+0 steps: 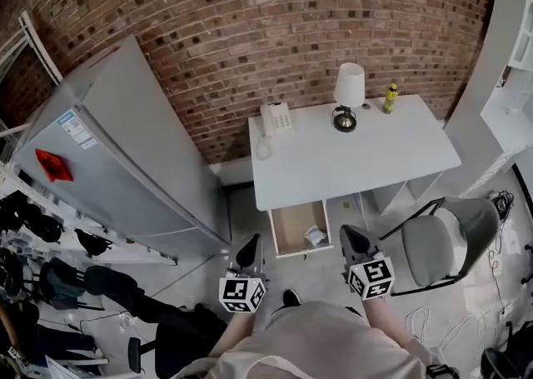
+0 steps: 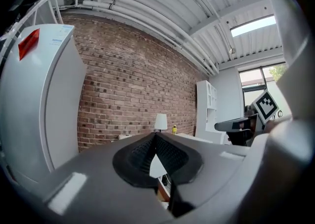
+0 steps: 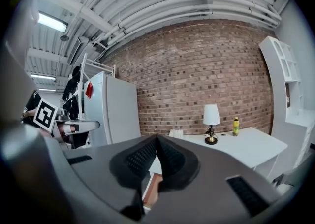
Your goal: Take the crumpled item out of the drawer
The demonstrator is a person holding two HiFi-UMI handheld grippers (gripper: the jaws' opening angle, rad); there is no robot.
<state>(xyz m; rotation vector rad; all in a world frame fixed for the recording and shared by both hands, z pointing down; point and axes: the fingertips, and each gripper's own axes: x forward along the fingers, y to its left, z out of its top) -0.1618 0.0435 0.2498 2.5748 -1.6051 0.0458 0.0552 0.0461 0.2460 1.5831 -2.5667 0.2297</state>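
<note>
A white desk [image 1: 391, 161] stands against the brick wall. Its wooden drawer [image 1: 289, 229] is pulled out toward me. A white crumpled item [image 1: 315, 236] lies in the drawer's right front corner. My left gripper [image 1: 248, 249] hangs shut just left of the drawer's front, nothing in it. My right gripper [image 1: 353, 239] is shut and empty just right of the drawer. In the left gripper view the left gripper [image 2: 154, 137] has its tips meeting. The right gripper [image 3: 157, 138] in its own view also has its jaws together, and a strip of the drawer [image 3: 152, 188] shows below them.
On the desk stand a white lamp [image 1: 348, 94], a yellow bottle [image 1: 389, 97] and a white telephone [image 1: 276, 120]. A grey office chair [image 1: 445, 240] is at the right of the desk. A tall grey refrigerator [image 1: 117, 152] stands at the left, with dark clutter [image 1: 50, 277] on the floor beside it.
</note>
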